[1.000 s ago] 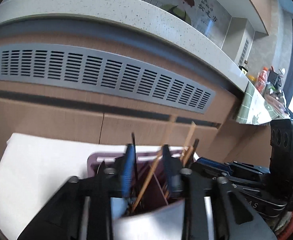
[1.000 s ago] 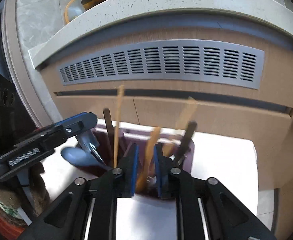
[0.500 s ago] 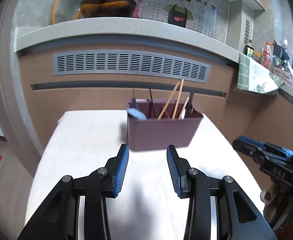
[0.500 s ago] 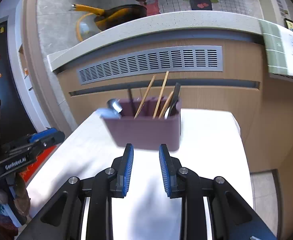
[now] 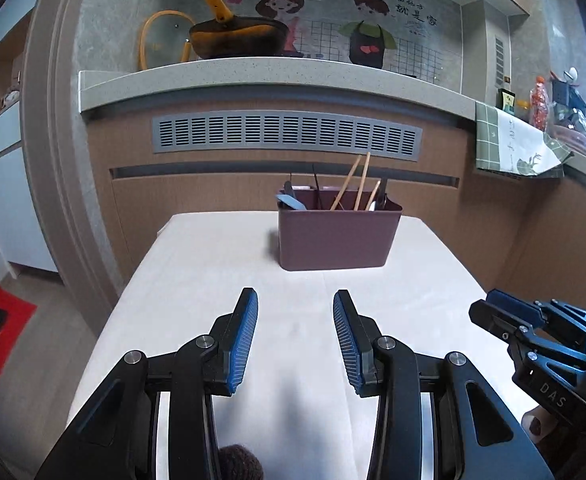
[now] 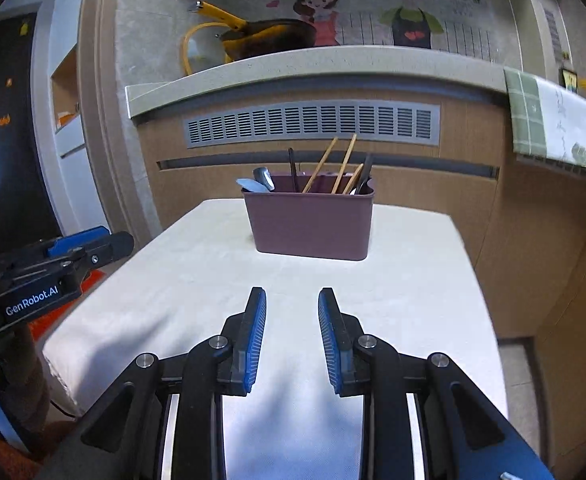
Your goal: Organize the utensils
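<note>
Orange-handled pan (image 5: 237,36) and glass lid (image 5: 161,40) on the counter (image 5: 253,76); checked cloth (image 5: 513,144) hanging right

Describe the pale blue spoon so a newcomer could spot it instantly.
Find the white table below the vented counter; a maroon caddy stands at its far end. The spoon pokes over the caddy's left rim, a flat pale blue bowl, unlike the thin wooden chopsticks and dark handles beside it.

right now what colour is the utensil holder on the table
The utensil holder is a dull purple-maroon, seen best in the right wrist view.
</note>
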A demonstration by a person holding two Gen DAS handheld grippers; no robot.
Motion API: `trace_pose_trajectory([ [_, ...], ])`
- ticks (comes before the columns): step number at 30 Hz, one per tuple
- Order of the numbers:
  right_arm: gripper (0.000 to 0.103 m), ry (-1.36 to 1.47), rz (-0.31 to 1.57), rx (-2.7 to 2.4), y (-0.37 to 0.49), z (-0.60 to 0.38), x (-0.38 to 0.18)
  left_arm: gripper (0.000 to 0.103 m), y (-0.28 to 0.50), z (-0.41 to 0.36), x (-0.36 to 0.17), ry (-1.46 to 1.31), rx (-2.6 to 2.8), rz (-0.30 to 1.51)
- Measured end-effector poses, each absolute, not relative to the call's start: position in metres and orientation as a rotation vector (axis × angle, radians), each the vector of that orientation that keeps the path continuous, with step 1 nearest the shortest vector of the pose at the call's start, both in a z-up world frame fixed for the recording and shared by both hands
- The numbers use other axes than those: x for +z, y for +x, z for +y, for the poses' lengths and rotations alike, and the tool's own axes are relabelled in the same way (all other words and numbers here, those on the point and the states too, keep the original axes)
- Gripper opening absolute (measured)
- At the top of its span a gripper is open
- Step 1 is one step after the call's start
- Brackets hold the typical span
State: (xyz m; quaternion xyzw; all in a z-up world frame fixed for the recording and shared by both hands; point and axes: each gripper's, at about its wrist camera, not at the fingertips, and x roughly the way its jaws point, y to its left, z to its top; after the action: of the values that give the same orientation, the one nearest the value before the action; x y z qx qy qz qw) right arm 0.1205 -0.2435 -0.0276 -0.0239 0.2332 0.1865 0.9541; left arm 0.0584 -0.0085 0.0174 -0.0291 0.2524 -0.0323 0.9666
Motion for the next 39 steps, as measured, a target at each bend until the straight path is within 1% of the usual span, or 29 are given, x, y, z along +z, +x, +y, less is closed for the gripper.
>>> trace_pose_trajectory([
  [39, 0.027, -0.030, 0.502, 0.347, 0.120, -0.252, -0.034, 0.041, 0.059, -0.024, 0.008, -0.030, -0.113, 0.571],
])
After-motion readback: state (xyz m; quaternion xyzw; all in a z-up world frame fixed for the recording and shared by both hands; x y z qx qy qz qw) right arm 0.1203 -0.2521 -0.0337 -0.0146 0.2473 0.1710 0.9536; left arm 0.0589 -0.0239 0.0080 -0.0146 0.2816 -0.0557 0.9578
